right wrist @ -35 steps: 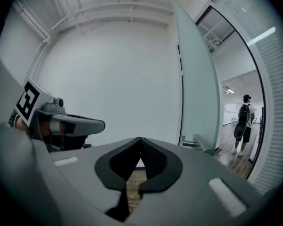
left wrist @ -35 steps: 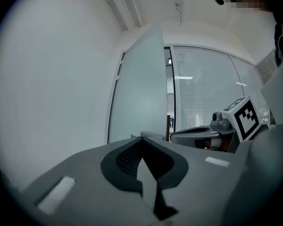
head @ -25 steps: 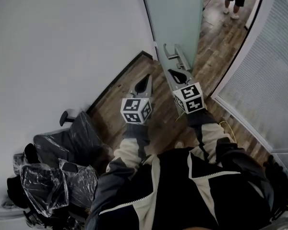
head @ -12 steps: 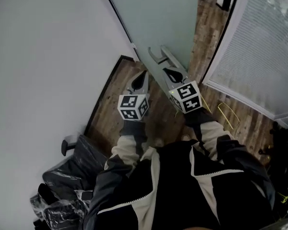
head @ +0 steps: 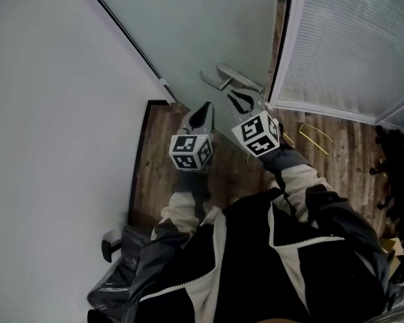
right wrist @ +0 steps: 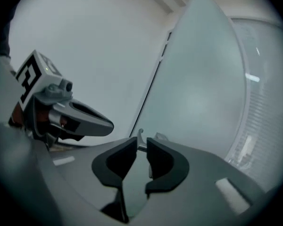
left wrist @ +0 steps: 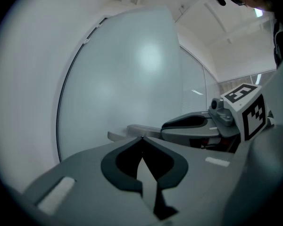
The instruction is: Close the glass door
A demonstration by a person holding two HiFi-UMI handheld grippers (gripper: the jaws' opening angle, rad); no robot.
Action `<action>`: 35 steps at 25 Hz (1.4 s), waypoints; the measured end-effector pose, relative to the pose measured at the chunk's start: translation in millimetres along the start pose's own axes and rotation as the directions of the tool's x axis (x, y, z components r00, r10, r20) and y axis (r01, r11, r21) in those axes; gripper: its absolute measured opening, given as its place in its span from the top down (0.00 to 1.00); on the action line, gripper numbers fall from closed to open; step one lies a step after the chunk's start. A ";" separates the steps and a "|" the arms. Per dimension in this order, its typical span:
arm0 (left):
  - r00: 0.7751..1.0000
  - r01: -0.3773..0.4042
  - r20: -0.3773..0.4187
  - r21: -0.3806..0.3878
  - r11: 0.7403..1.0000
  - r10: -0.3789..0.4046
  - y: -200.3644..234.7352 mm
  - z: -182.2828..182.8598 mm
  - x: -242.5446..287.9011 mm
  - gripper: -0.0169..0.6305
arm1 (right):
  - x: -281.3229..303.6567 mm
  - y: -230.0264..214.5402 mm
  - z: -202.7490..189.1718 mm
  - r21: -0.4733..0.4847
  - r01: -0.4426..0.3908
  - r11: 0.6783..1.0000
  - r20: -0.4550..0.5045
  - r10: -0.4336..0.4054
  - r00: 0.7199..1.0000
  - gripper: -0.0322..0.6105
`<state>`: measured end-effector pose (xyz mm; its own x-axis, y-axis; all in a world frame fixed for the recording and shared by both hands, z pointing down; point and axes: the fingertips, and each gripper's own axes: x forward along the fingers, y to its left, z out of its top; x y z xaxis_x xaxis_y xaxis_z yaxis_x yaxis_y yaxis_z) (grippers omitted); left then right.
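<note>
The frosted glass door [head: 209, 25] stands with its free edge against the frame at the right. Its metal lever handle [head: 232, 79] juts out toward me. My right gripper [head: 237, 94] is at the handle. In the right gripper view its jaws [right wrist: 141, 145] are opening, a narrow gap shows between them, and the handle [right wrist: 140, 136] sits between the tips. My left gripper [head: 205, 105] hangs just left of it, shut and empty, short of the door [left wrist: 132, 69]. The handle [left wrist: 132, 130] shows past the left gripper [left wrist: 142, 138].
A white wall [head: 54, 113] runs along the left and meets the door's hinge side. A glass panel with blinds [head: 350, 39] fills the right. On the wood floor [head: 155, 153] lie a yellow wire piece [head: 316, 134] and, at the lower left, a plastic-wrapped black chair [head: 121, 268].
The door has swung toward the frame on the right; the open gap to the corridor is gone. Both grippers moved along with the handle.
</note>
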<state>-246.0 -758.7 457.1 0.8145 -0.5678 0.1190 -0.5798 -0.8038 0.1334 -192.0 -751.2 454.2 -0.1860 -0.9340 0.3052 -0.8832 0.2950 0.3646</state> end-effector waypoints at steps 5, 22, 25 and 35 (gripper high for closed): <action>0.997 0.074 -0.001 0.001 0.997 -0.074 -9.3 0.0 -4.2 0.97 | 25.6 6.8 -12.6 -0.453 0.034 0.891 -0.175 -0.126 0.976 0.63; 0.993 0.110 0.052 0.000 0.994 -0.110 -11.4 16.4 -13.2 0.97 | 84.6 -7.0 -45.9 -0.816 -0.102 0.569 -0.321 -0.298 0.899 0.78; 0.992 0.118 0.052 -0.001 0.993 -0.118 -11.8 16.2 -7.8 0.97 | 85.8 -11.0 -48.2 -0.809 -0.099 0.579 -0.324 -0.298 0.898 0.78; 0.986 0.152 0.069 0.000 0.988 -0.152 -26.0 24.5 14.2 0.97 | 91.7 -48.4 -63.2 -0.831 -0.075 0.551 -0.298 -0.328 0.897 0.77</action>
<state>-218.9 -750.2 431.2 0.8924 -0.4502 0.0293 -0.4493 -0.8808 0.1495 -139.1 -838.4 520.2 0.2508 -0.8741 0.4160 -0.1148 0.3999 0.9093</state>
